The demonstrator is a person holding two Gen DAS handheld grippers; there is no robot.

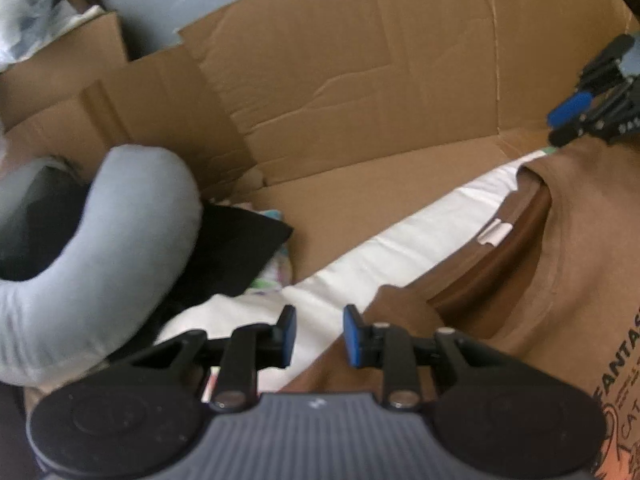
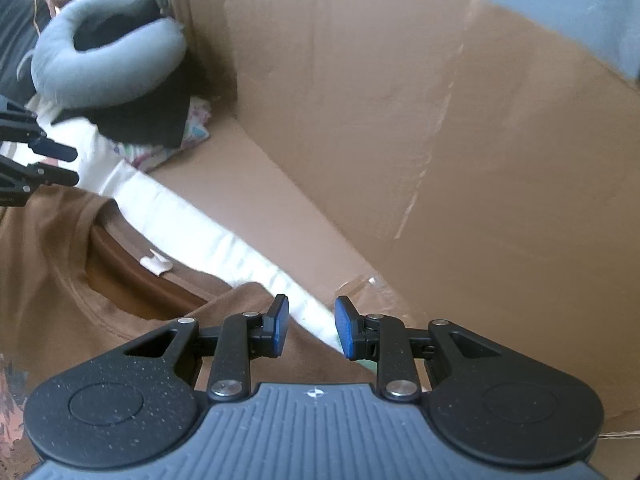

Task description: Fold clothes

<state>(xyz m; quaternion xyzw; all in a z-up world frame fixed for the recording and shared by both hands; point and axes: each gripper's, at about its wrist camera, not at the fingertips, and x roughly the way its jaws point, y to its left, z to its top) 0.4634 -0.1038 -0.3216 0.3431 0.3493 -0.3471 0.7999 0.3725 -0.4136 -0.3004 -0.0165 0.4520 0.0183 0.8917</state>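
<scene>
While both pairs of jaws are standing parted with nothing between them, the brown T-shirt point(image 1: 568, 264) is lying flat and face up on a white sheet point(image 1: 400, 248), its collar point(image 1: 500, 264) open toward the cardboard wall point(image 1: 360, 80). In the left wrist view the shirt is filling the 3 to 5 o'clock area, and the left gripper point(image 1: 319, 334) is hovering over the shoulder edge at 6 o'clock, with sheet showing between its blue pads point(image 1: 352, 338). The right gripper point(image 1: 568, 116) is showing at 2 o'clock, beyond the far shoulder. In the right wrist view the right gripper point(image 2: 311, 328) is hanging over the other shoulder edge where brown cloth is meeting white sheet, and the left gripper point(image 2: 56, 164) is sitting at 9 o'clock.

The step in hand is looking like a paired pinch at the two shoulders, ready for a fold. To do it well, each gripper should be lowering until one pad is sliding under the shoulder seam and the other is resting on top, taking both layers of shirt and none of the sheet. The two grips should be sitting level with each other either side of the collar, so the fold line is running straight. The grey neck pillow point(image 1: 120, 248) and dark cloth point(image 1: 240, 248) at 9 o'clock are lying clear of the shirt and should be staying untouched.
</scene>
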